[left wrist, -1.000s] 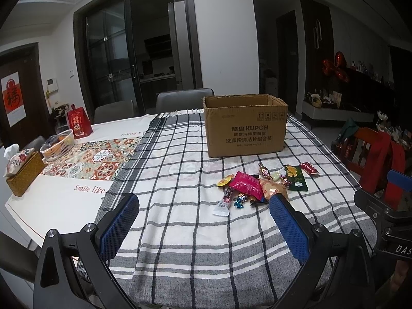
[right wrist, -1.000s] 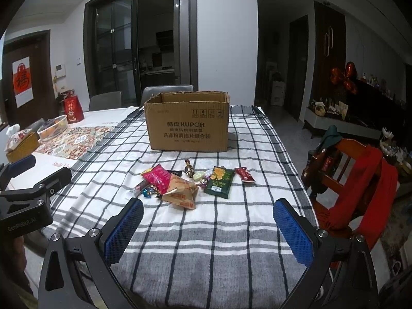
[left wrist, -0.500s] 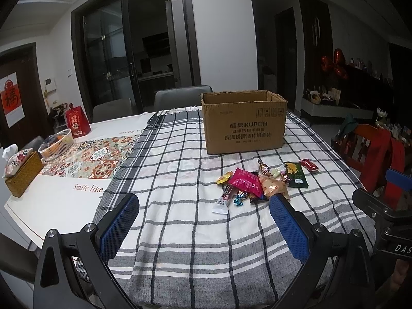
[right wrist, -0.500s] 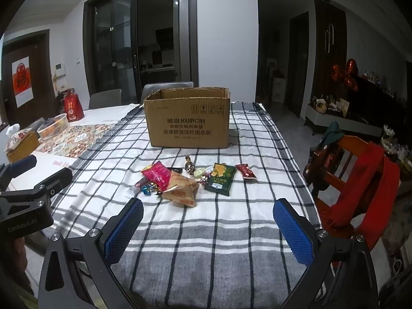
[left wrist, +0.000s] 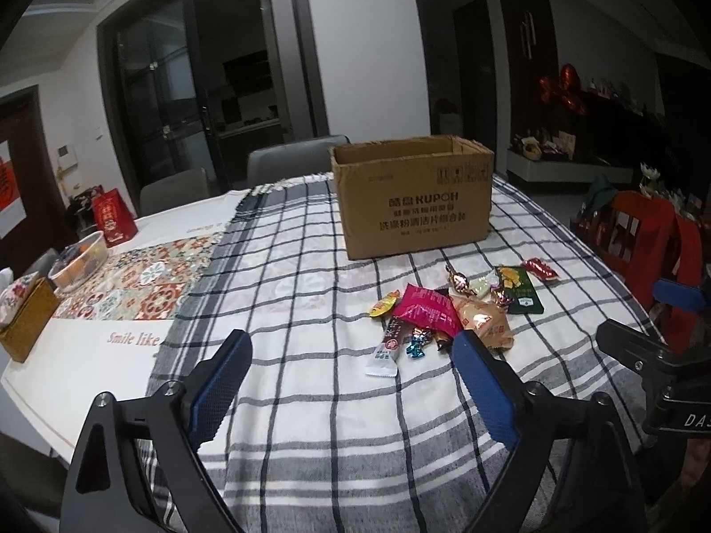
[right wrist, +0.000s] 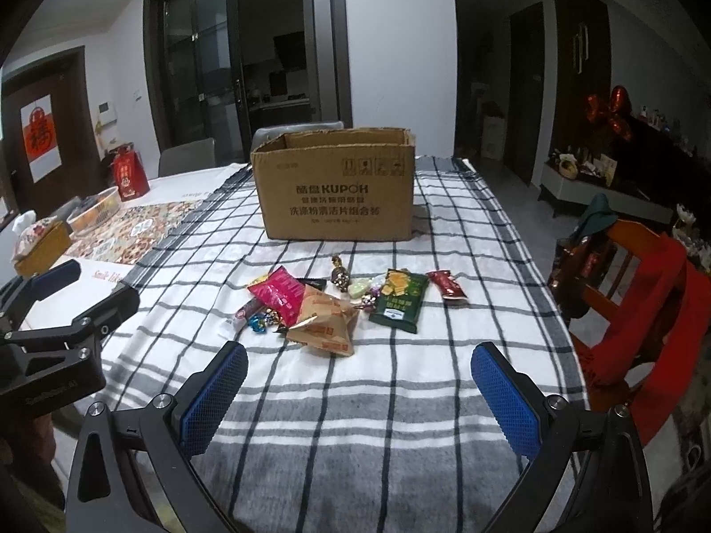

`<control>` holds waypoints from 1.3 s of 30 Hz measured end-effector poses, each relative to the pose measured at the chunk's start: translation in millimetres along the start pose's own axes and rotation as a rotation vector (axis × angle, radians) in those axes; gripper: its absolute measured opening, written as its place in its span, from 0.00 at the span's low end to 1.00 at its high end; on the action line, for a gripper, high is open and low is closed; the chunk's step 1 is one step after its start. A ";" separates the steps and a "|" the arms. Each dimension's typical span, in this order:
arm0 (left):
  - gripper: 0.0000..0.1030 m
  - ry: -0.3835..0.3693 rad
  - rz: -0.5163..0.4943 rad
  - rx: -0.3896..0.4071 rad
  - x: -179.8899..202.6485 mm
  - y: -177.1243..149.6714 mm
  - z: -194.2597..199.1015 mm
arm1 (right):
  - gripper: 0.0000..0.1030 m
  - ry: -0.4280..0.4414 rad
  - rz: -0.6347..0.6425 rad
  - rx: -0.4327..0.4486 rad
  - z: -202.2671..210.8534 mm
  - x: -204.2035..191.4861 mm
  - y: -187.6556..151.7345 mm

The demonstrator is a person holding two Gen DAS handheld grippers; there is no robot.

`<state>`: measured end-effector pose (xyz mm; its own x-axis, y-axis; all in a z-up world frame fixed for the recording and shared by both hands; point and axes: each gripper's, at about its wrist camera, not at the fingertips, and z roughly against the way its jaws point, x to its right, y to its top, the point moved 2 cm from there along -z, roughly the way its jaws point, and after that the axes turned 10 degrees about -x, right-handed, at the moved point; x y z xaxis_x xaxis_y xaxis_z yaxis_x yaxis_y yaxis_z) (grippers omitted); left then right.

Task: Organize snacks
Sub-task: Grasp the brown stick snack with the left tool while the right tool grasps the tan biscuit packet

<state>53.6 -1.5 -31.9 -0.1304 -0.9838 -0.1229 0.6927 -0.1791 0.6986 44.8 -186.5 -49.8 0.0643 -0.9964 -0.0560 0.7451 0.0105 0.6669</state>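
A pile of snack packets lies on the checked tablecloth: a pink bag (left wrist: pixel 426 311) (right wrist: pixel 277 295), a tan bag (left wrist: pixel 484 322) (right wrist: pixel 324 322), a green bag (left wrist: pixel 520 288) (right wrist: pixel 400 300), a red packet (right wrist: pixel 449 286), a white stick pack (left wrist: pixel 389 346) and small candies. An open cardboard box (left wrist: pixel 413 202) (right wrist: pixel 335 186) stands behind them. My left gripper (left wrist: pixel 351 351) is open and empty, near the pile's left side. My right gripper (right wrist: pixel 360 364) is open and empty, just short of the tan bag.
A patterned runner (left wrist: pixel 133 280) lies at the left with a snack bowl (left wrist: pixel 80 260), a tissue box (left wrist: pixel 22 311) and a red gift bag (left wrist: pixel 113 217). A wooden chair with red cloth (right wrist: pixel 644 293) stands at the table's right edge. Grey chairs (left wrist: pixel 293 160) stand behind.
Both grippers have moved forward toward the snack pile, which now looks larger and closer. Both stay open and empty.
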 end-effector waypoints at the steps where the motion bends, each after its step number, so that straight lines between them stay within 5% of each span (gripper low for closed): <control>1: 0.86 -0.008 -0.009 -0.006 0.4 1.4 -4.7 | 0.97 0.012 0.001 -0.008 -5.6 -0.4 2.2; 22: 0.56 -0.100 -0.121 -0.157 8.9 19.6 -115.2 | 0.71 0.179 -0.077 -0.189 -111.9 -1.8 31.8; 39: 0.29 -0.287 -0.003 -0.322 12.2 18.2 -184.4 | 0.60 0.249 -0.134 -0.273 -158.2 -1.1 35.9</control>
<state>195.5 -17.9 -150.6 -0.2939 -0.9497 0.1084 0.8720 -0.2199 0.4374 176.6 -171.6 -143.3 0.0882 -0.9397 -0.3304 0.9049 -0.0631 0.4210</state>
